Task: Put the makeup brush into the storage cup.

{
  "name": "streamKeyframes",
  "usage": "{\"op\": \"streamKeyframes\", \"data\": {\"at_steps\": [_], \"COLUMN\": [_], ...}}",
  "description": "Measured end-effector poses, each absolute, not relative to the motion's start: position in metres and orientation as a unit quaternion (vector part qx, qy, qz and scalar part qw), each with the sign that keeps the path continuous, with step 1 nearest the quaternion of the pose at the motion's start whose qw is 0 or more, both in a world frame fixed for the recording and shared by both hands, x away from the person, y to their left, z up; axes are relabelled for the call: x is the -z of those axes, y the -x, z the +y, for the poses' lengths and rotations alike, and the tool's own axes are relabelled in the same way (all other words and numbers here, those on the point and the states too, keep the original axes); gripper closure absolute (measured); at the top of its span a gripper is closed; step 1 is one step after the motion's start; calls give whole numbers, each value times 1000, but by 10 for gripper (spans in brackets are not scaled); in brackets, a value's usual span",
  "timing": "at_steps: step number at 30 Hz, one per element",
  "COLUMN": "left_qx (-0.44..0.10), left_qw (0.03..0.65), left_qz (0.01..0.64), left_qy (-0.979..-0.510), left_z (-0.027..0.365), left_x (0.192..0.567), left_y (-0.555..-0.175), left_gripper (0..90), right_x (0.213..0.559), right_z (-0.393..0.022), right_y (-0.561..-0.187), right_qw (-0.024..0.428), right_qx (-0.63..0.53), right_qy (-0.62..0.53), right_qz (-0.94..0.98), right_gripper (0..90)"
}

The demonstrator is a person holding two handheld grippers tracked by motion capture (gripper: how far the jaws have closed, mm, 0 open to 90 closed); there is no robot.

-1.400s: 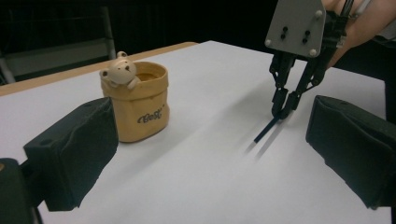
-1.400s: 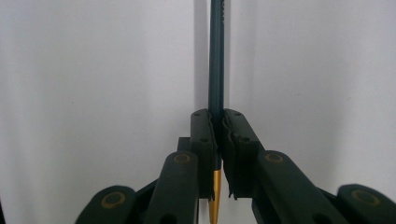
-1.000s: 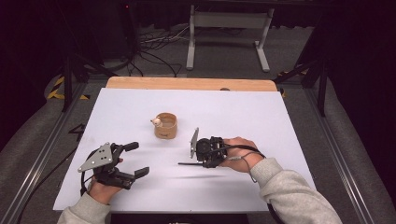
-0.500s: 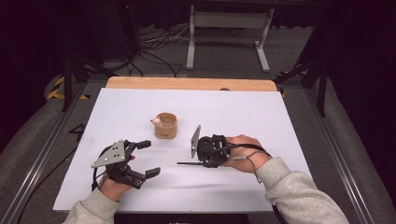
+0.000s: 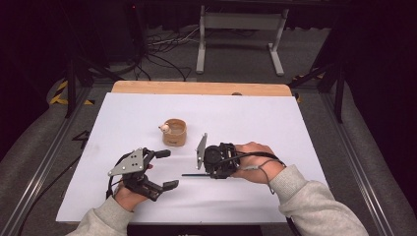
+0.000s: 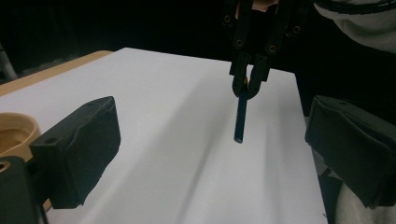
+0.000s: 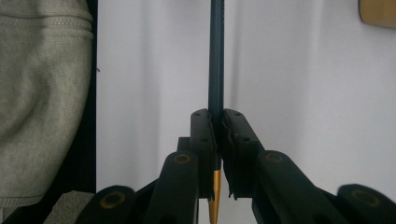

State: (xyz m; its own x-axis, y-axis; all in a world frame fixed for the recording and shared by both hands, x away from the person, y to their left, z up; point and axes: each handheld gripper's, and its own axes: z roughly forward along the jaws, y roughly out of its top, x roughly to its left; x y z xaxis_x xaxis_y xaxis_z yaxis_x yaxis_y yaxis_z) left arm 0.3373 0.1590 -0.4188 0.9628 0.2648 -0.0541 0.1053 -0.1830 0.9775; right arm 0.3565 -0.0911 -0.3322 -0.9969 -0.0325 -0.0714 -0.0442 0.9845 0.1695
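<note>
A: Right gripper (image 5: 199,173) clenched on the dark pencil (image 6: 241,113), held above the white table (image 5: 295,132). Left gripper (image 5: 166,169) gapes, holding nothing.
B: Risk: held near one end, the pencil might pivot and slip.

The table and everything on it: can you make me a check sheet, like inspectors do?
Surface: white table top, wooden strip along the far edge.
Job's things: dark pencil clamped in the right gripper; round wooden holder mid-table.
Clutter: nothing seen.
Grippers: right gripper shut on the pencil, held off the sheet; left gripper open, empty.
Cables: black cable over the right hand; loose cables on the floor behind.
Surroundings: grey floor, metal stand, dark room.
</note>
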Motion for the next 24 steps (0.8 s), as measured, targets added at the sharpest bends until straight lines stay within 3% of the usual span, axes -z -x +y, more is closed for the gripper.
{"op": "streamKeyframes", "data": {"at_steps": [13, 24], "left_qx": [-50, -49], "left_qw": [606, 584], "left_qz": [93, 67], "left_qy": [-788, -808], "left_z": [142, 132], "left_x": [423, 426], "left_y": [-338, -340], "left_gripper": [74, 274], "right_x": [328, 330], "right_z": [-88, -84], "right_y": [-352, -352], "right_qw": [32, 31], "right_qx": [-89, -79], "right_qy": [23, 22], "right_qz": [995, 996], "right_gripper": [833, 833]}}
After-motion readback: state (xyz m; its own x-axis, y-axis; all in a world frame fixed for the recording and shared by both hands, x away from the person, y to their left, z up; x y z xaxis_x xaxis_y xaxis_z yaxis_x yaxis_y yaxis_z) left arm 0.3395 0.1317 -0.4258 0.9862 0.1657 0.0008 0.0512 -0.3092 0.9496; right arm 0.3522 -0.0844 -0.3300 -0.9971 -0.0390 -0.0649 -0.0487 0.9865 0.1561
